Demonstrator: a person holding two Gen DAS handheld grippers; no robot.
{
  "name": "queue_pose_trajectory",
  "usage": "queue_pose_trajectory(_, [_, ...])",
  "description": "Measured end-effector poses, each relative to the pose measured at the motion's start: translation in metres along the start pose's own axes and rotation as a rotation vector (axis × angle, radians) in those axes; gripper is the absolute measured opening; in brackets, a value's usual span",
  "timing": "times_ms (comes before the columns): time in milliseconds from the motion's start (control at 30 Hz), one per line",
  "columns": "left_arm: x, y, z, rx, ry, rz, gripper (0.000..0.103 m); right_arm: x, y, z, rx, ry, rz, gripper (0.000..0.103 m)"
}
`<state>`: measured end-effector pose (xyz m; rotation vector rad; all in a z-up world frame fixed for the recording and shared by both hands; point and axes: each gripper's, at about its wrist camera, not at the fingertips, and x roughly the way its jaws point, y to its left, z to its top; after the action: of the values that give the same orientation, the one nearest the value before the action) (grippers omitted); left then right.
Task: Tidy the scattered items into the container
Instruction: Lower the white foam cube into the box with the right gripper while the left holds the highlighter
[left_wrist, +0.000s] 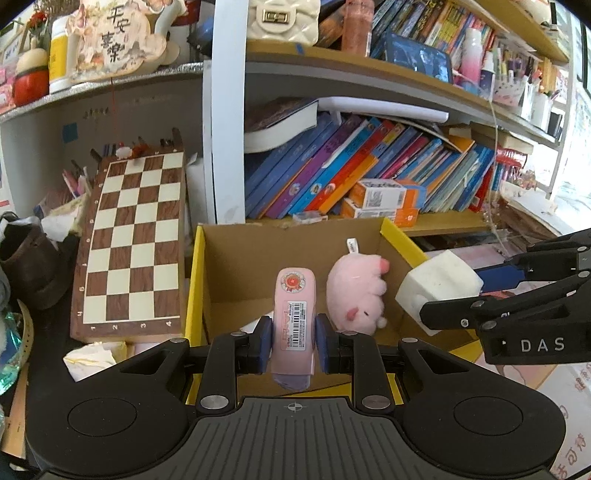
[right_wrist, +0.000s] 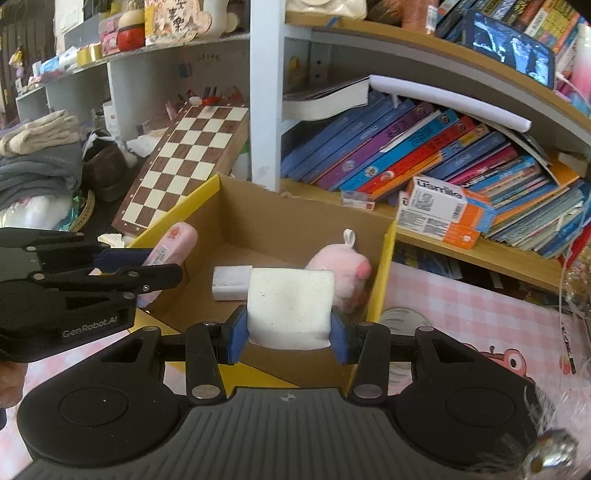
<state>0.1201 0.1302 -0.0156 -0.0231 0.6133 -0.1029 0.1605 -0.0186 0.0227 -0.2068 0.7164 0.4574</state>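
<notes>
An open cardboard box (left_wrist: 229, 266) with yellow rims (right_wrist: 384, 280) stands in front of the bookshelf. A pink plush pig (left_wrist: 356, 291) lies inside it at the right (right_wrist: 340, 273). A small white block (right_wrist: 231, 282) lies on the box floor. My left gripper (left_wrist: 293, 343) is shut on a pink tube (left_wrist: 295, 310) with a barcode label, held over the box's near left part; it also shows in the right wrist view (right_wrist: 170, 247). My right gripper (right_wrist: 290, 332) is shut on a white foam block (right_wrist: 290, 308), held over the box's near edge; the block also shows in the left wrist view (left_wrist: 437, 282).
A chessboard (left_wrist: 129, 243) leans left of the box. Slanted books (left_wrist: 351, 170) and orange-white cartons (right_wrist: 443, 210) fill the shelf behind. A brown shoe (left_wrist: 26, 266) and folded clothes (right_wrist: 37, 162) lie at the left. A pink checked mat (right_wrist: 461, 317) covers the surface at the right.
</notes>
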Motion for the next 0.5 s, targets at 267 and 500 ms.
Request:
queue_pose_trajectory(267, [0.014,0.004,0.004,0.007,0.015,0.002,0.023,0.019,-0.002,0.008,-0.009,0.019,0.014,0.043])
queue_pose_trajectory(500, [0.025,0.006,0.007,0.037,0.046,-0.006,0.023,0.033,-0.003,0.012,-0.011,0.044,0.037,0.043])
